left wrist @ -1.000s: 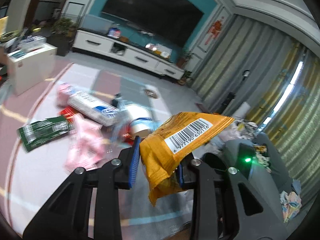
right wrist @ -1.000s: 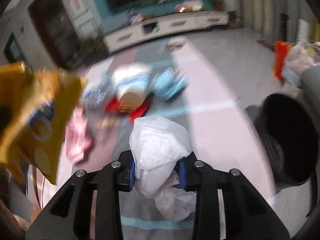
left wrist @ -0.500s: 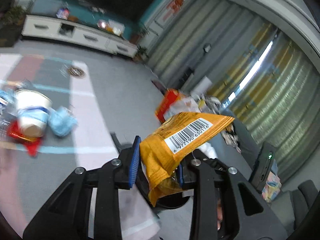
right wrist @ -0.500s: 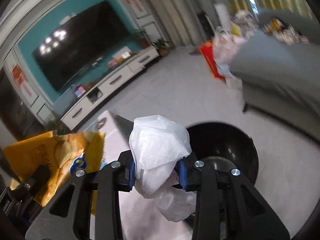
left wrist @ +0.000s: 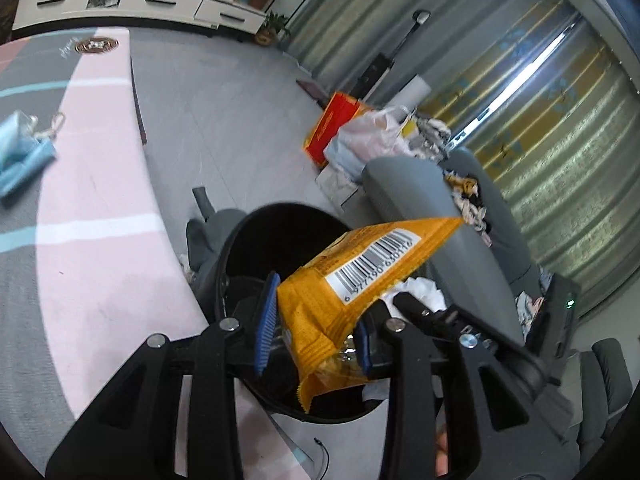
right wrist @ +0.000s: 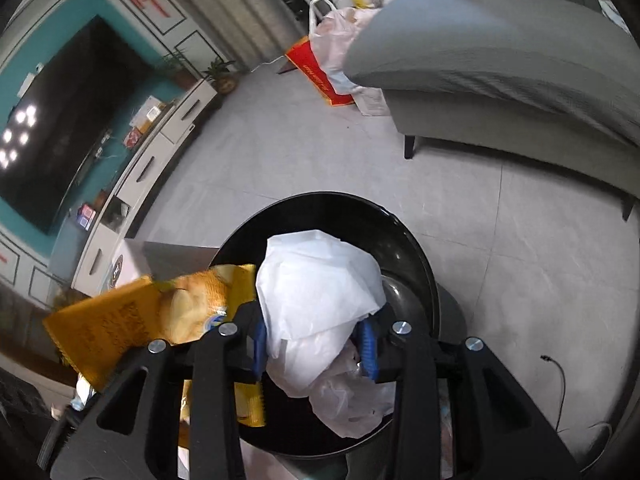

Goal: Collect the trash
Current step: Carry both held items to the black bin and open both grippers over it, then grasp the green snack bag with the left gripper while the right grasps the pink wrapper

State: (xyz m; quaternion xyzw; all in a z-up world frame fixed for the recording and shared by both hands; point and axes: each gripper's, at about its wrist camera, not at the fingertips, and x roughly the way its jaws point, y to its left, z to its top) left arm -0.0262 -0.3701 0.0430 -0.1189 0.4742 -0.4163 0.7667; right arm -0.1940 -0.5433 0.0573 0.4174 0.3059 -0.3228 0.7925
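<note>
Your left tool (left wrist: 314,330) holds a crinkled orange snack bag (left wrist: 352,280) between its ribbed blue pads; the foil-like bag juts up and to the right, its white barcode panel facing you, its serrated lower edge hanging over the mouth of the round black trash bin (left wrist: 276,248); the bin's glossy inner wall shows below the bag. Your right tool (right wrist: 312,346) is clamped on a crumpled white plastic bag (right wrist: 320,292), soft and creased, with a thinner translucent fold drooping beneath the pads; it hangs directly above the same trash bin (right wrist: 404,240), whose smooth dark rim circles it. In the right wrist view the snack bag (right wrist: 132,320) sits just beside the white bag, on its left, its printed front showing chips. Behind the bin stands a grey fabric sofa (right wrist: 500,60) on dark legs; a red paper bag (right wrist: 320,72) and a pale plastic sack lean at its end on the grey tiled floor (right wrist: 304,148).
</note>
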